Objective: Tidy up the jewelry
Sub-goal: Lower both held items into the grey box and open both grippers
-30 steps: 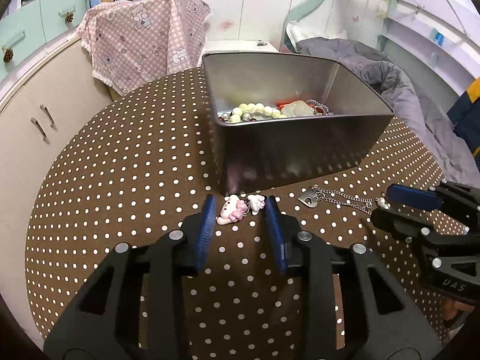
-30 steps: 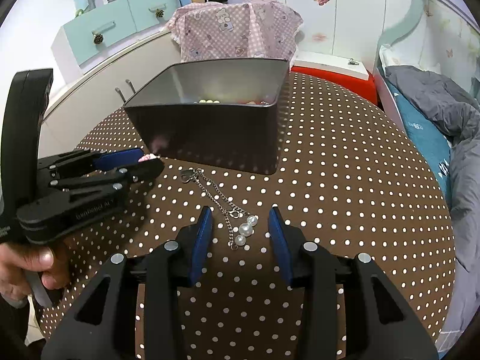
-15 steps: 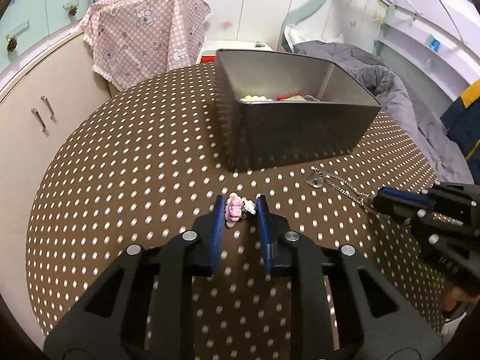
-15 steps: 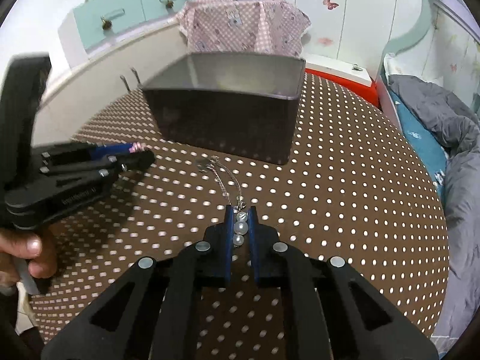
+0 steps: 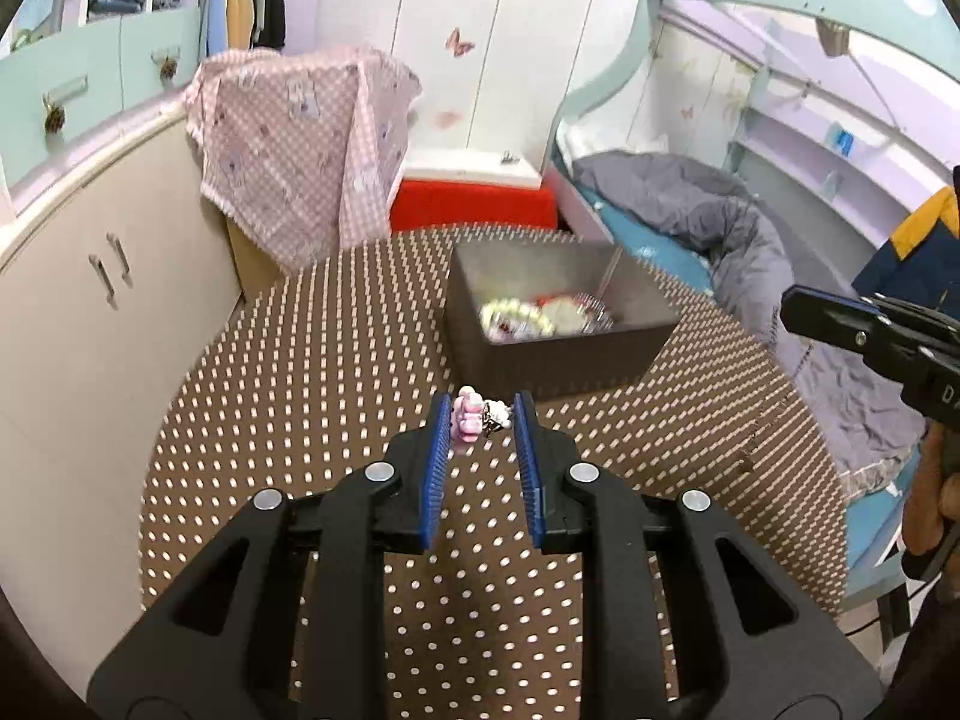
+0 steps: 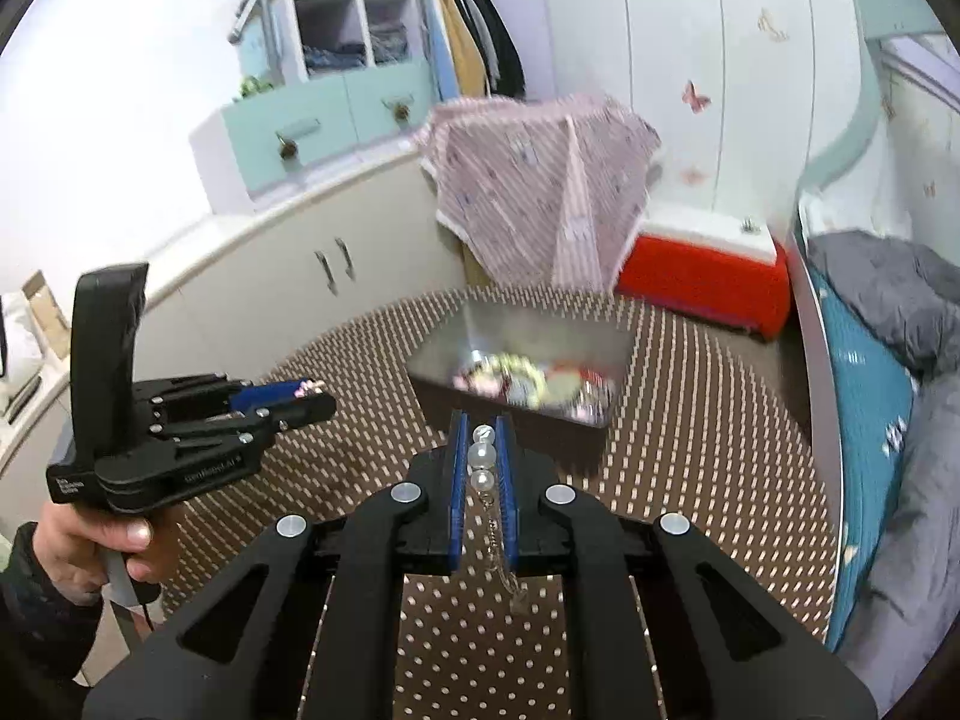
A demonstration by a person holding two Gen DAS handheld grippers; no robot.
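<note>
**Metal tin lies ahead of both loaded grippers**

Pearls on a chain point(image 6: 483, 462) are pinched by the right gripper point(image 6: 482, 450); pink charms point(image 5: 474, 420) are clamped in the left gripper point(image 5: 477, 420). The tin point(image 5: 558, 354) sits forward and below both, slightly nearer the right.

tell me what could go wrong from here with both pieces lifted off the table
The pearl chain is pinched only at its pearls in the right gripper; its loose tail dangles and could snag the metal box rim. The pink charms sit at the very tips of the left gripper and might slip out before reaching the box.
</note>
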